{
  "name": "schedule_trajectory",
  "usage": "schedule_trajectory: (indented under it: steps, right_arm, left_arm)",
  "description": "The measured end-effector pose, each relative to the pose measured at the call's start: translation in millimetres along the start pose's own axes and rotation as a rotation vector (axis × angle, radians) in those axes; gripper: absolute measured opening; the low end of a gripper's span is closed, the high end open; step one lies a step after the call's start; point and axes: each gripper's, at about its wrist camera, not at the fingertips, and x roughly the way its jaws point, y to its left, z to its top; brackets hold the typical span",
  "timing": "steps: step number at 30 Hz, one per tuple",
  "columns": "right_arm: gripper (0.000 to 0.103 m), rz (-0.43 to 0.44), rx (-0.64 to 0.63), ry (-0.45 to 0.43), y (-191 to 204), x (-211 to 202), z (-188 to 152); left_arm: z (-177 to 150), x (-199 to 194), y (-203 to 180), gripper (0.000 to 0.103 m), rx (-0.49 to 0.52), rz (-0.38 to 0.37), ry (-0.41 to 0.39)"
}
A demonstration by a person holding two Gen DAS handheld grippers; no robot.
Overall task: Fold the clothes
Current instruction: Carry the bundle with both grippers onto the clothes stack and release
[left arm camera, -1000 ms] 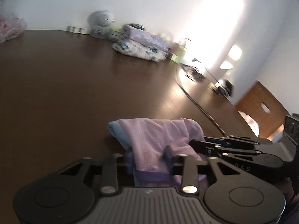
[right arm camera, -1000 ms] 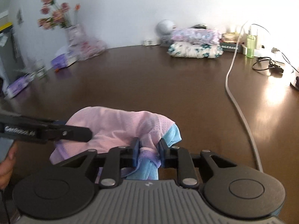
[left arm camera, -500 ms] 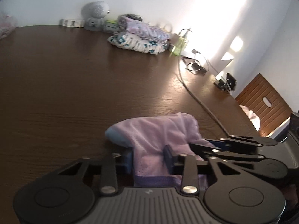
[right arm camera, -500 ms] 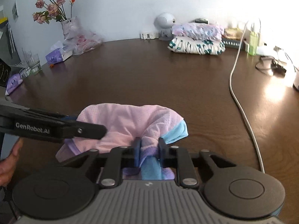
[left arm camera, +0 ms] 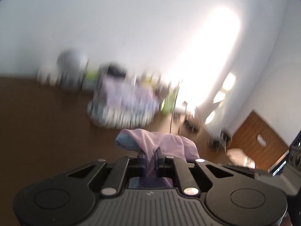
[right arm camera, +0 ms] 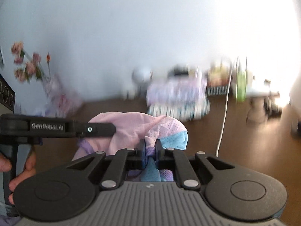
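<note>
A bundled pink and lilac mesh garment (left arm camera: 161,141) with a light blue part hangs lifted above the brown table (left arm camera: 47,131). My left gripper (left arm camera: 150,153) has its jaws closing, and the pads pinch a fold of the pink cloth. In the right wrist view the same garment (right arm camera: 128,124) is bunched ahead of my right gripper (right arm camera: 150,144). Its jaws are closing too, with pads pressed on a lilac and blue fold. The left gripper (right arm camera: 97,130) reaches in from the left onto the bundle's pink top, with a hand (right arm camera: 24,169) on its grip.
A stack of folded patterned clothes (right arm camera: 178,101) lies at the table's far edge by the white wall. A white cable (right arm camera: 223,128) runs across the table on the right, near a green bottle (right arm camera: 240,86). Flowers (right arm camera: 28,67) stand far left. A wooden chair (left arm camera: 263,143) is right.
Both grippers rose and moved toward the far stack, carrying the garment off the table. Their jaws narrowed onto the cloth. The views are now motion-blurred.
</note>
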Motion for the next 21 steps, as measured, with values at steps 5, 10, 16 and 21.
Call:
schedule_trajectory:
  steps: [5,10,16,21]
  right_arm:
    - [0.009,-0.019,-0.006,-0.096,-13,31,70]
    - [0.009,-0.015,0.002,-0.08,-39,98,129]
    - [0.009,-0.039,-0.006,0.003,-65,169,158]
    - [0.009,-0.052,0.006,0.061,-79,200,137]
  left_arm:
    - [73,39,2,0.007,-0.008,-0.005,-0.065]
    - [122,95,27,0.007,-0.036,0.033,-0.055]
    - [150,152,67,0.006,-0.114,0.045,-0.019]
    - [133,186,85,0.006,-0.118,0.065,0.034]
